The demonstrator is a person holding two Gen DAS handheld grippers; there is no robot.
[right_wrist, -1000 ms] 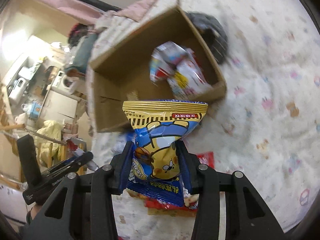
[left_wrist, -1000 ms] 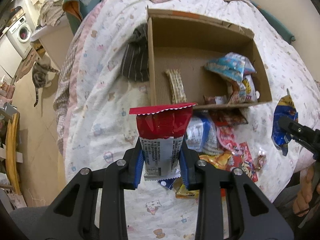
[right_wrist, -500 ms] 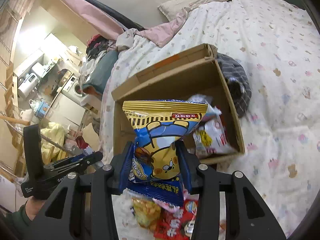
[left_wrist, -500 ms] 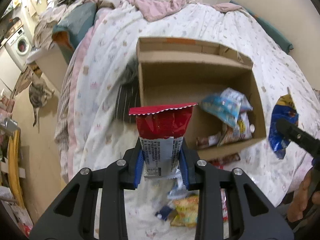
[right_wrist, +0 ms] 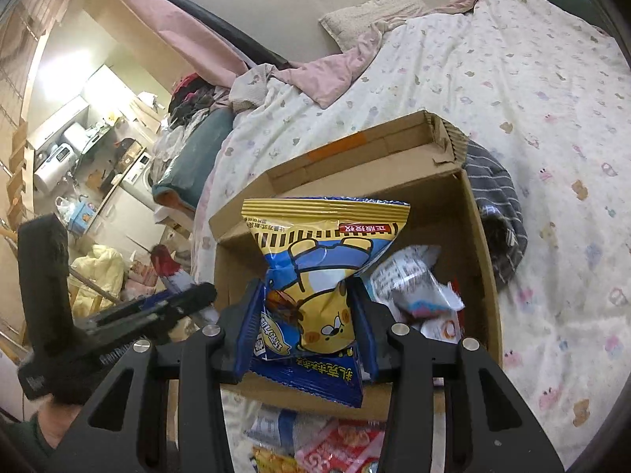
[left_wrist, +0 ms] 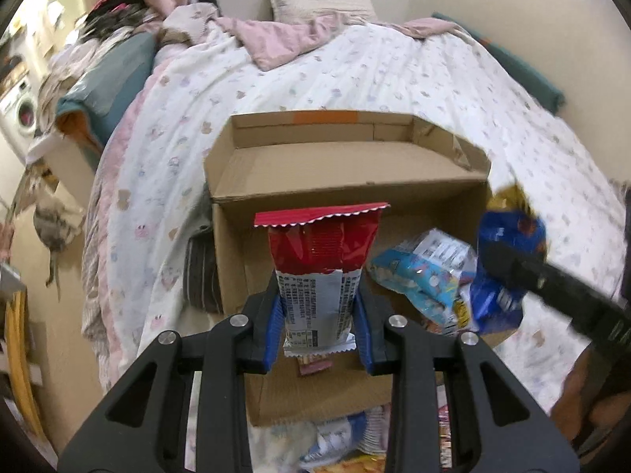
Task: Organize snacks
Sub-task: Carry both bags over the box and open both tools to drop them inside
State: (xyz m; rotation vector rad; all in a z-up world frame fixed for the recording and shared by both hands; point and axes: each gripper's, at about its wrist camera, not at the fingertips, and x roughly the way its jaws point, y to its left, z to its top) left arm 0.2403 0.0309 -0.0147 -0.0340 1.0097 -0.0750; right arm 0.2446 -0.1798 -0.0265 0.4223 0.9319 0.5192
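Both hand-held grippers have been carried forward since a second ago, so the cardboard box (left_wrist: 347,181) that was sitting further off is now filling the middle of both views, and the loose snack pile (right_wrist: 335,445) on the bed is slipping out of the bottom edge. Nearest to the left camera, the left hand-held gripper (left_wrist: 318,315) is clamping its blue pads on the white lower half of a red snack packet (left_wrist: 321,252), holding it upright over the front of the box. Same deal on the other side: the right hand-held gripper (right_wrist: 307,327) is squeezing a blue and yellow chip bag (right_wrist: 315,272) with a cartoon bear on it, hanging above the box's near wall. Past those, a few packets (left_wrist: 422,272) are already lying inside the box toward its right side. Beyond the box, the bed (left_wrist: 355,71) with its printed quilt is stretching back to a pillow (left_wrist: 319,2) at the wall.
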